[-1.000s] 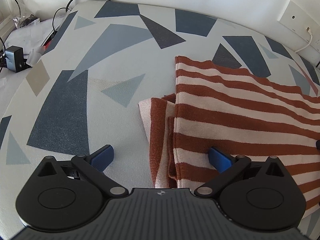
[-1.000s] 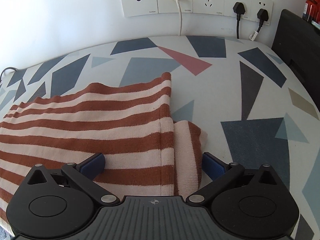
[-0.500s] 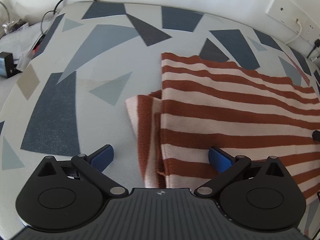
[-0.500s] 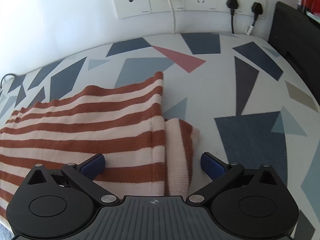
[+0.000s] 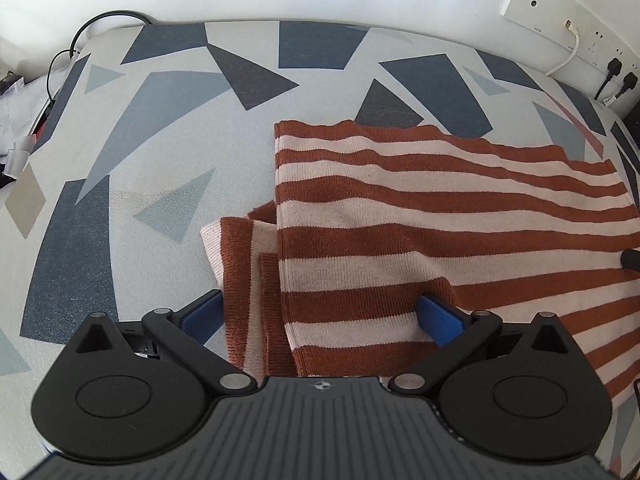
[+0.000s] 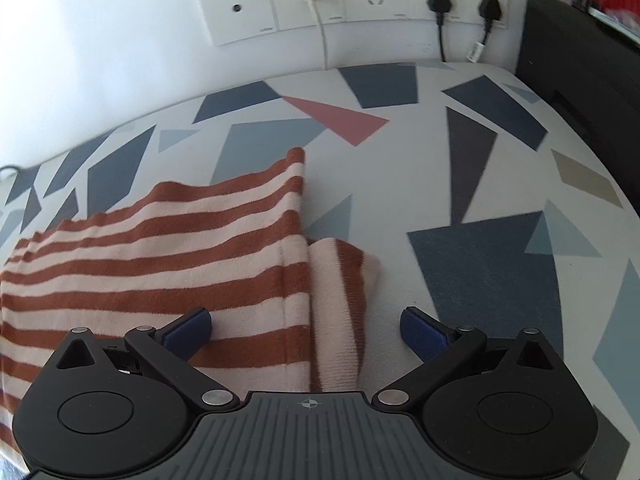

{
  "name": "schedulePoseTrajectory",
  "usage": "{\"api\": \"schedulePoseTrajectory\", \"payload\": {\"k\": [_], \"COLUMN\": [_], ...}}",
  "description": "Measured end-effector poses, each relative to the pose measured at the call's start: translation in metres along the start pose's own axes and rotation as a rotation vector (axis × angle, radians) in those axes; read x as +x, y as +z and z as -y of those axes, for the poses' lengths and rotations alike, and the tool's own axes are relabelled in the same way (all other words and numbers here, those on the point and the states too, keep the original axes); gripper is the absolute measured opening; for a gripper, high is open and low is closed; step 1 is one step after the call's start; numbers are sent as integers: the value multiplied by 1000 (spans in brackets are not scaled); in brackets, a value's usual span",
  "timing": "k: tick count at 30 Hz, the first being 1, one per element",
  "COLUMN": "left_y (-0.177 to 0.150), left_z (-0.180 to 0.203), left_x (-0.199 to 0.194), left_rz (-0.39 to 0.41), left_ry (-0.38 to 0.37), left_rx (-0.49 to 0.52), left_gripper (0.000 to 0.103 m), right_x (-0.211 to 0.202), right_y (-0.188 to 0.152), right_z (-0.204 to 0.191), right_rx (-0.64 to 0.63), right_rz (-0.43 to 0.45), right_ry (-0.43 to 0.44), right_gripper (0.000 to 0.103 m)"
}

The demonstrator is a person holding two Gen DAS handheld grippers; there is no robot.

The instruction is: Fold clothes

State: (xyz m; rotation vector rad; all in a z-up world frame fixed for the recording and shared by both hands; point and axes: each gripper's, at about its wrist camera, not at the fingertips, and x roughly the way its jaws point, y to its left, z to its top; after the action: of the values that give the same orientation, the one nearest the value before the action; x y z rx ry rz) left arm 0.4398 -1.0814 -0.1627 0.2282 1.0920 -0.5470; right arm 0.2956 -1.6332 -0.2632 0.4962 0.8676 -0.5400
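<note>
Both grippers have advanced over the near edge of the striped garment [image 5: 420, 208] since the earlier frames, so its side edges now sit between the blue fingers instead of ahead of them.

The garment — rust and cream stripes — lies spread on the patterned cloth [image 5: 160, 128] covering the surface, with a folded sleeve [image 5: 240, 264] showing at its left side and another sleeve [image 6: 340, 292] at its right side.

Left gripper [image 5: 320, 314]: fingers wide apart, straddling the garment's left edge and sleeve; the right finger [image 5: 440, 316] is pressed against a raised fold of fabric. Nothing is clamped.

Right gripper [image 6: 306, 326]: fingers wide apart, straddling the right edge and sleeve — nothing clamped.

Wall sockets [image 6: 360, 4] with two black plugs [image 6: 440, 0] stand behind the surface.
</note>
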Motion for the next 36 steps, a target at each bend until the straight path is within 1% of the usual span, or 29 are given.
{"api": "schedulePoseTrajectory", "payload": {"k": [3,6,10,17,24,27,30,34,35,36], "left_y": [-5,-7,-10,-14,-9,-12,-16,-13,-12,-12], "left_z": [0,0,1,2,1,1,3,7,7,8], "left_x": [-1,-2,-3,-3,-1,-1,-1,-1,-1,-2], "left_rz": [26,44,58,95,62,75,102,91,85,82], "left_ry": [0,1,8,10,10,14,28,42,42,42], "left_rx": [1,1,-13,-11,-10,-15,-33,-53,-58,-60], "left_gripper": [103,103,103,103,103,103,103,103,103,101], "right_x": [1,5,8,9,6,5,5,7,7,7], "right_y": [1,-1,-2,-2,-2,-3,-6,-7,-8,-8], "right_z": [2,-8,-22,-30,-27,-21,-25,-32,-34,-37], "right_rx": [0,-60,-117,-135,-121,-112,-115,-122,-123,-125], "right_rz": [-3,-7,-13,-13,-42,-39,-27,-16,-12,-9], "right_ry": [4,-11,9,14,11,9,-6,3,5,6], "right_gripper": [102,102,102,102,102,102,102,102,102,98]}}
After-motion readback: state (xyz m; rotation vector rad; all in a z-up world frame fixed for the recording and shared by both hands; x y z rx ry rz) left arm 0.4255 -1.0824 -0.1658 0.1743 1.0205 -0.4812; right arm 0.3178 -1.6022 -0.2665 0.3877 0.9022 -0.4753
